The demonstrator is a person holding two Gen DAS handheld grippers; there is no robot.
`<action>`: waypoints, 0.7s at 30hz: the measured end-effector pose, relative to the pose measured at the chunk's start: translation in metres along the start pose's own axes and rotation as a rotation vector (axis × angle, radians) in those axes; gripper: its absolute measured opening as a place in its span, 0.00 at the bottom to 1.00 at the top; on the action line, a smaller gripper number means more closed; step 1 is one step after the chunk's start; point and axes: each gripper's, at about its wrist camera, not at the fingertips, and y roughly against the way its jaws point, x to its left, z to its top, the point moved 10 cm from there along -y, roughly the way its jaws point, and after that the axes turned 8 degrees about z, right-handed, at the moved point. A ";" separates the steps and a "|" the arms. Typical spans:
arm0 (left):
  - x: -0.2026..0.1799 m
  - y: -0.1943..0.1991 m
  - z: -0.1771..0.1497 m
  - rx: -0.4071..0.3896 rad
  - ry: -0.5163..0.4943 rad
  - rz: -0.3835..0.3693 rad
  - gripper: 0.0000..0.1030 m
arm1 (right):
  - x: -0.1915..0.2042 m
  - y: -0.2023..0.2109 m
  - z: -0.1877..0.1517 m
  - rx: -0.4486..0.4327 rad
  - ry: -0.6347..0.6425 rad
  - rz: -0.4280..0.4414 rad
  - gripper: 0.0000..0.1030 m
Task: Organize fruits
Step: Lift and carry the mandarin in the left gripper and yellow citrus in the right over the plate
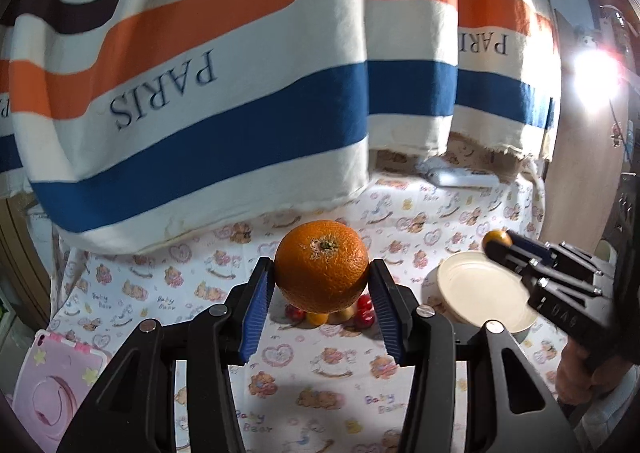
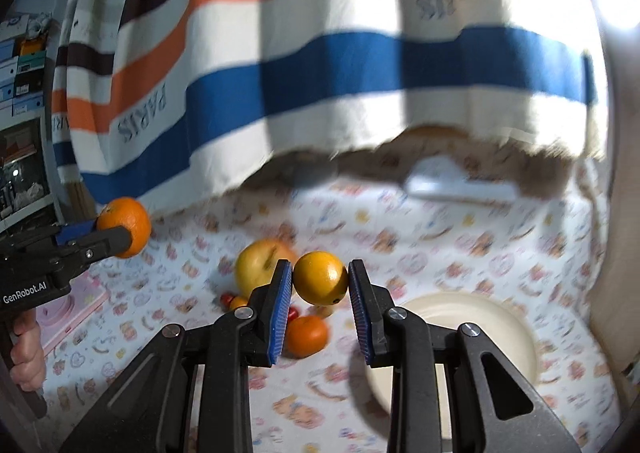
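Observation:
My left gripper (image 1: 321,277) is shut on a large orange (image 1: 321,266), held above the table with its stem end facing up. My right gripper (image 2: 320,280) is shut on a small yellow-orange fruit (image 2: 320,278), also lifted off the cloth. In the left wrist view the right gripper (image 1: 496,245) carries that small fruit (image 1: 497,239) over the cream plate (image 1: 480,295). In the right wrist view the left gripper (image 2: 120,235) shows at the left with the orange (image 2: 125,226). On the cloth lie a yellow apple (image 2: 256,267), a tangerine (image 2: 306,335) and small red and yellow fruits (image 1: 364,311).
A striped "PARIS" cloth (image 1: 224,93) hangs behind the table. The table carries a bear-print cloth (image 1: 304,381). A pink case (image 1: 56,385) lies at the left. A white flat object (image 1: 460,178) rests at the back right. A bright lamp (image 1: 592,81) glares at the right.

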 end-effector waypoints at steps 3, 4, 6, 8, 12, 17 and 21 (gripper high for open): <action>-0.017 0.006 0.012 -0.023 -0.019 -0.022 0.46 | -0.023 0.018 0.013 -0.040 0.006 -0.042 0.29; -0.024 0.007 0.015 -0.028 -0.020 -0.037 0.46 | -0.031 0.024 0.017 -0.052 0.003 -0.057 0.29; -0.039 0.006 0.021 -0.030 -0.019 -0.067 0.46 | -0.050 0.036 0.023 -0.080 -0.012 -0.090 0.29; -0.057 0.003 0.025 -0.029 -0.031 -0.094 0.46 | -0.068 0.046 0.028 -0.103 -0.039 -0.117 0.29; -0.094 -0.009 0.029 -0.004 -0.052 -0.156 0.46 | -0.100 0.059 0.031 -0.130 -0.090 -0.162 0.29; -0.139 -0.036 0.028 0.065 -0.068 -0.225 0.46 | -0.134 0.060 0.025 -0.110 -0.162 -0.200 0.29; -0.168 -0.064 0.020 0.129 -0.076 -0.257 0.46 | -0.150 0.048 0.011 -0.056 -0.168 -0.214 0.29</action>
